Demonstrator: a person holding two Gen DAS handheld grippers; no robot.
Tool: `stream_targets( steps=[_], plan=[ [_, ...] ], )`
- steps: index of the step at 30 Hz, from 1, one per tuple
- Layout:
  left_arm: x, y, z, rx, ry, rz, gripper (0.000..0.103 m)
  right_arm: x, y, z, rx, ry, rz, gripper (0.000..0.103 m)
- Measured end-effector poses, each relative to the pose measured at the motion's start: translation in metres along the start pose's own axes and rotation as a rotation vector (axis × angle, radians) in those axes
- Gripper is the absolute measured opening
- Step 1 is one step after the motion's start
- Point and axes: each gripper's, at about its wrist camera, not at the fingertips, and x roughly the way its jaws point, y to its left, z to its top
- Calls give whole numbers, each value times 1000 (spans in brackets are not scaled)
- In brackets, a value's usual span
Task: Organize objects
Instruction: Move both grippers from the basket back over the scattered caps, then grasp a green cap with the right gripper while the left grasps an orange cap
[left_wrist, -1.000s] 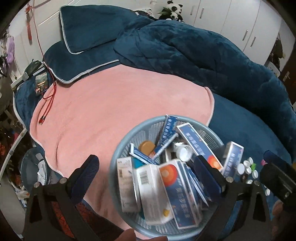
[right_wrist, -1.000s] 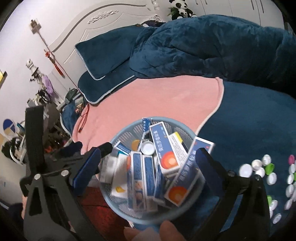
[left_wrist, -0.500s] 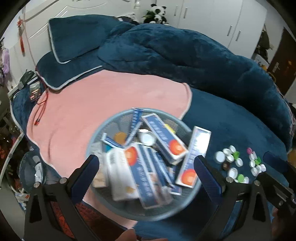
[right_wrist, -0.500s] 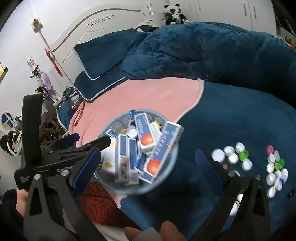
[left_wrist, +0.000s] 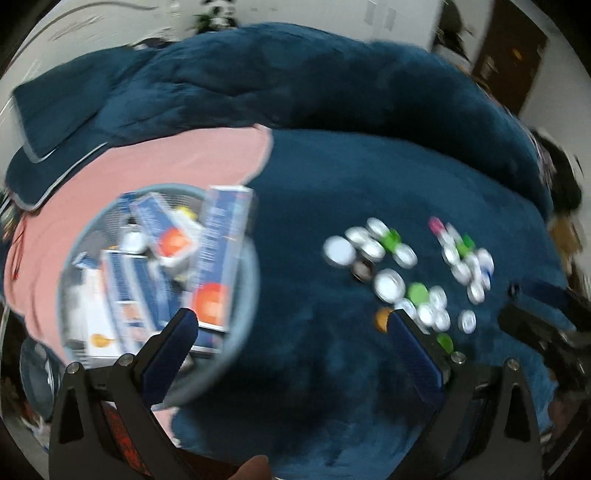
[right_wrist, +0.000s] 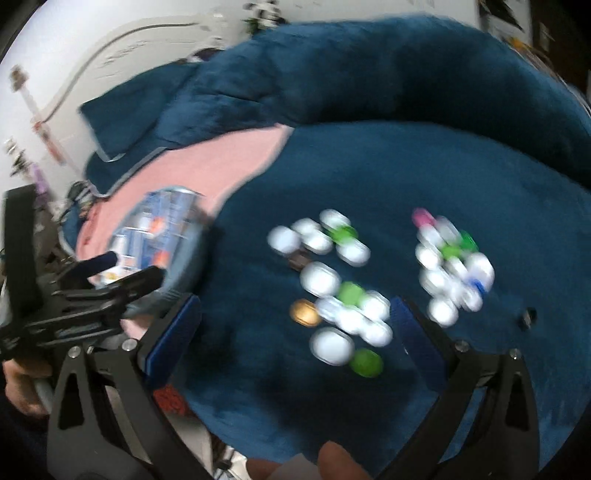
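A round grey-blue mesh basket (left_wrist: 236, 354) full of blue-and-white medicine boxes (left_wrist: 218, 258) sits at the left; it also shows in the right wrist view (right_wrist: 184, 266). Several white, green, pink and orange bottle caps (left_wrist: 388, 284) lie scattered on the dark blue blanket (left_wrist: 314, 387); in the right wrist view the caps (right_wrist: 321, 277) lie ahead of and between my fingers. My left gripper (left_wrist: 291, 332) is open and empty, its left finger over the basket's edge. My right gripper (right_wrist: 295, 321) is open and empty above the caps. Both views are blurred.
A pink towel (left_wrist: 166, 162) lies under and behind the basket. A bunched dark blue duvet (left_wrist: 332, 81) and pillows (left_wrist: 55, 99) fill the back of the bed. The left gripper's body (right_wrist: 74, 295) shows at the left of the right wrist view.
Both grippers have swung to the right, away from the basket and toward the scattered caps. The basket has shifted to the left of both views. Both stay open.
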Motion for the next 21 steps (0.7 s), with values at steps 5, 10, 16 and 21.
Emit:
stream_targets(
  steps=[5, 10, 16, 21],
  plan=[
    [33, -35, -21, 66, 88, -15, 102, 37, -56, -36, 152, 133, -123, 103],
    [54, -46, -36, 130, 142, -3, 102, 63, -70, -67, 87, 210, -145, 97],
    [58, -44, -37, 139, 148, -22, 102, 83, -58, -76, 9, 254, -144, 73],
    [68, -49, -39, 164, 159, -24, 102, 88, -62, -77, -24, 247, -165, 31]
  ],
)
